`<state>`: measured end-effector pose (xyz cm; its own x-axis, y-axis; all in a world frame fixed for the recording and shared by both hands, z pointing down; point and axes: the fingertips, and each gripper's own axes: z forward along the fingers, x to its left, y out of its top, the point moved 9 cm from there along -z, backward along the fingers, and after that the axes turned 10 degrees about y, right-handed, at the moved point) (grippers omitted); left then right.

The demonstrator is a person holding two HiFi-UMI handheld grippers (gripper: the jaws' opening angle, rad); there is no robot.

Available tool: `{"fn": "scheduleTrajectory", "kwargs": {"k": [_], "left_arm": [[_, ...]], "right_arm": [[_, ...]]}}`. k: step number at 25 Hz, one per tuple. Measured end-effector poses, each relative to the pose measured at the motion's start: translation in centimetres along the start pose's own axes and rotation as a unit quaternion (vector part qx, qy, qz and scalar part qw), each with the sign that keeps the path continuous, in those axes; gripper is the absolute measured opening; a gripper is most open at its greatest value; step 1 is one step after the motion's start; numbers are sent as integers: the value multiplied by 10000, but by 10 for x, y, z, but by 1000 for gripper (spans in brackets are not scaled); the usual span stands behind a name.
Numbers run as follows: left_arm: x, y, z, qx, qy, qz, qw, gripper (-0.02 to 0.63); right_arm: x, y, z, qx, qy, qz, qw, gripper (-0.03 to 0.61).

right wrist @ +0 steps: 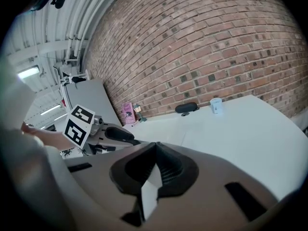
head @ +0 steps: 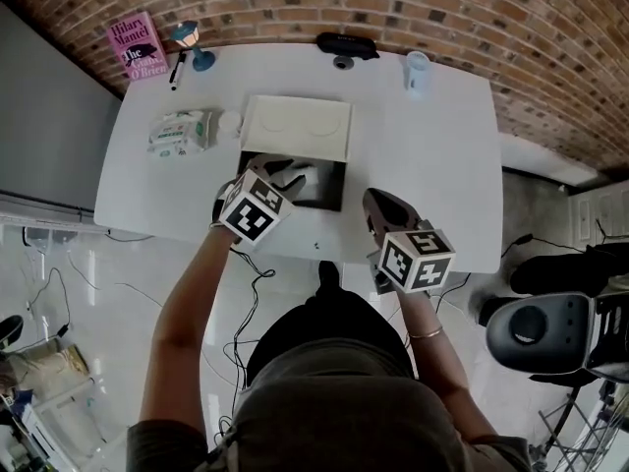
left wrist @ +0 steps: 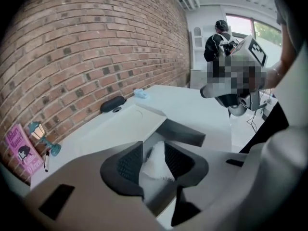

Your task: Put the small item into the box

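Left claw, right claw, one box

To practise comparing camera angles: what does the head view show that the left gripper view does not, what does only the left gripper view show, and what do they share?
Only the head view shows the wipes packet lying on the table to the left of the box. Only the left gripper view shows a person standing far off beside a bright window. Both show the open box, the pink book, the black case and the brick wall.
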<state>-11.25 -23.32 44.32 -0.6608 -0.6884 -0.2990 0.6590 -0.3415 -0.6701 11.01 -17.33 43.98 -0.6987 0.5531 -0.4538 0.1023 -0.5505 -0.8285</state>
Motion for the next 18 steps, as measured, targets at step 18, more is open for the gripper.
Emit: {"fn": "scheduleTrajectory", "kwargs": {"k": [18], "left_arm": [[7, -40, -55, -566, 1031, -1934, 9740, 91]], "right_arm": [[17, 15, 21, 114, 366, -447, 9983, 8]]}}
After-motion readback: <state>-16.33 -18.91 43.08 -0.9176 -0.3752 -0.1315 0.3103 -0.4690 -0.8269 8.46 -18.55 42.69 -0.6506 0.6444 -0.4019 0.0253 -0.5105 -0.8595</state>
